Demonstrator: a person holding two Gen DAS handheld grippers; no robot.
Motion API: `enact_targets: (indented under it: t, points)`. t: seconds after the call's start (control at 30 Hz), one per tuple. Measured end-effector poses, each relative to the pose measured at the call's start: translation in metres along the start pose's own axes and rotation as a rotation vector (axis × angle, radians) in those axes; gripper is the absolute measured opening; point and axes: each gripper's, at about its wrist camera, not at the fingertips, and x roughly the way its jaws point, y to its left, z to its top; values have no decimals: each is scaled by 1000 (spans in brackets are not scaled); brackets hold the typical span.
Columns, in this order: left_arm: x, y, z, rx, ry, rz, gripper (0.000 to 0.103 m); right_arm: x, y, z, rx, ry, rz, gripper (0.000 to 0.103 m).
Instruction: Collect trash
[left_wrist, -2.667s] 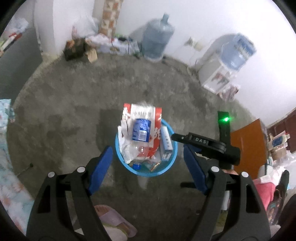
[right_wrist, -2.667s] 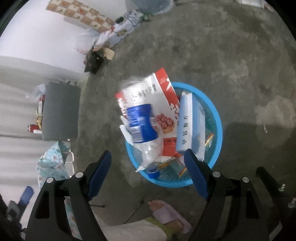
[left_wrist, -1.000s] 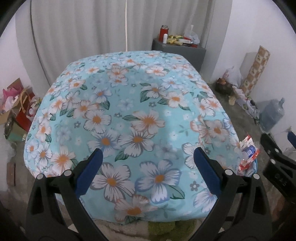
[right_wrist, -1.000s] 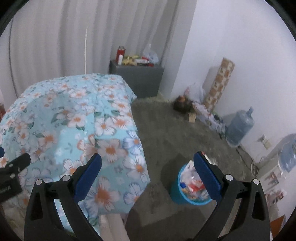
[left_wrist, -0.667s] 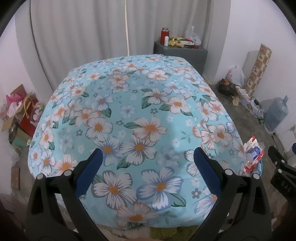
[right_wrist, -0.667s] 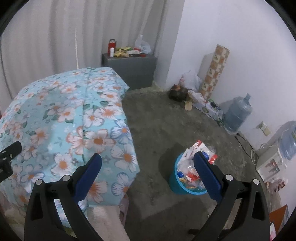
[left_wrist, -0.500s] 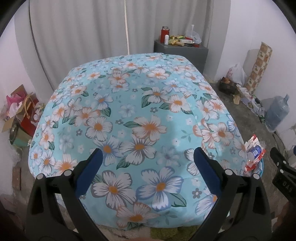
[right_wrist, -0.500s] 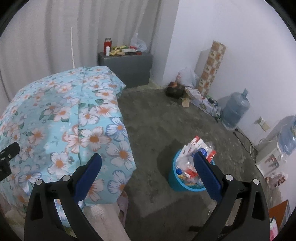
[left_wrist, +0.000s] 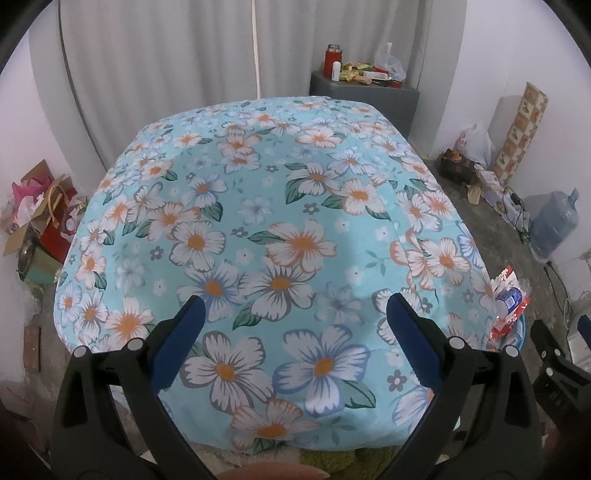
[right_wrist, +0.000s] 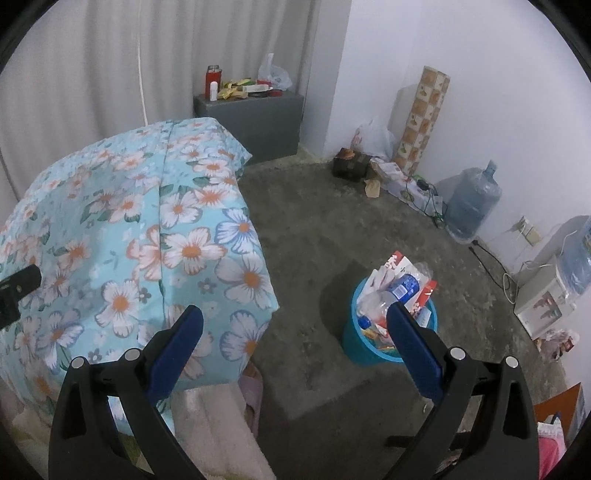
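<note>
Left gripper (left_wrist: 291, 314) spread wide, empty, above a bed (left_wrist: 258, 229) in blue floral cover. Right gripper (right_wrist: 294, 325) likewise wide apart, holding nothing, over the bed's corner and grey concrete floor (right_wrist: 332, 229). Blue trash basket (right_wrist: 356, 347) stands on the floor at 3 o'clock of the bed, stuffed with a plastic bottle (right_wrist: 391, 290), red-white packet (right_wrist: 397, 264) and wrappers. Water jug (right_wrist: 471, 203) by the wall at 2 o'clock.

Grey concrete floor (right_wrist: 314, 229), full blue trash basket (right_wrist: 354, 345), water jug (right_wrist: 471, 201)
</note>
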Motion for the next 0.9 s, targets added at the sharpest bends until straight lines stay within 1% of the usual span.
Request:
enact_targets:
  t: [0.47, 0.9]
  points:
    - [-2, 0, -2, 3, -1, -9, 94, 2, 0, -2, -1, 10, -10, 97]
    - [-10, -14, -3, 35, -20, -40, 94, 4, -4, -2, 11, 8, -21, 97]
